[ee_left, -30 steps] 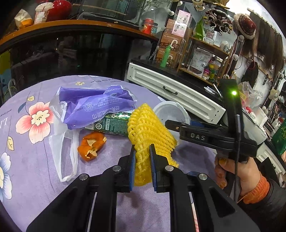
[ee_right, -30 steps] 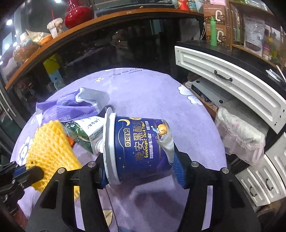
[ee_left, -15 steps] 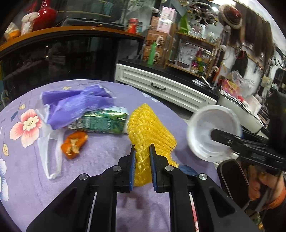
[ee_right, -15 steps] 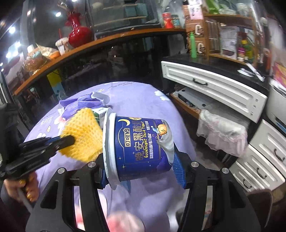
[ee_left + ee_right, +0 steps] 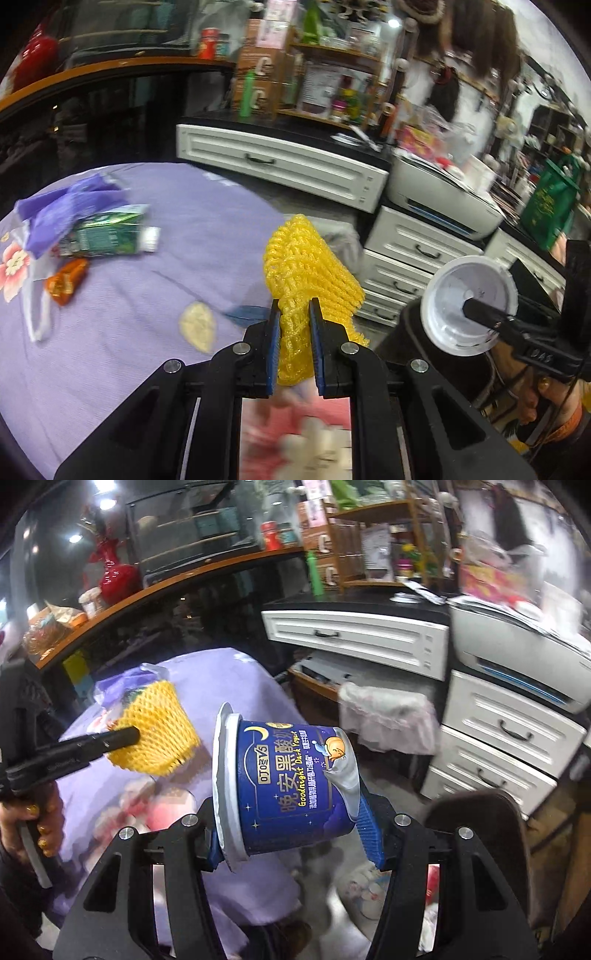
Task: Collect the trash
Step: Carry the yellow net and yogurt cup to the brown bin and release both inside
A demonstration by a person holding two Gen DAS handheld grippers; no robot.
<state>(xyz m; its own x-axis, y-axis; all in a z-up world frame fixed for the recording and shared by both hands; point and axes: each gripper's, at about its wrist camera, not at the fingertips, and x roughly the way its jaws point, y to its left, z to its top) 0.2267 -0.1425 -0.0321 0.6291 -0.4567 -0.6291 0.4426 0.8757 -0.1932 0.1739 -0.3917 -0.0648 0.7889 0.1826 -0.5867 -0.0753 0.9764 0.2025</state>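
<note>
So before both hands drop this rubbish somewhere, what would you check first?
1. Left gripper holds the yellow foam net: ok.
2. Right gripper holds the yogurt cup: ok.
3. Both pieces lifted off the purple tablecloth: ok.
4. Bin located: cannot tell, the views below are blurred.
5. Table trash all gathered: not ok; green carton and orange peel remain.

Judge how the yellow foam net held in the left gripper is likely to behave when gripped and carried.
The yellow foam net looks soft: it narrows where the left gripper pinches it. It probably weighs little, since that open mesh stands upright above the fingers without drooping. Its springy lattice may slip if the grip loosens.
</note>
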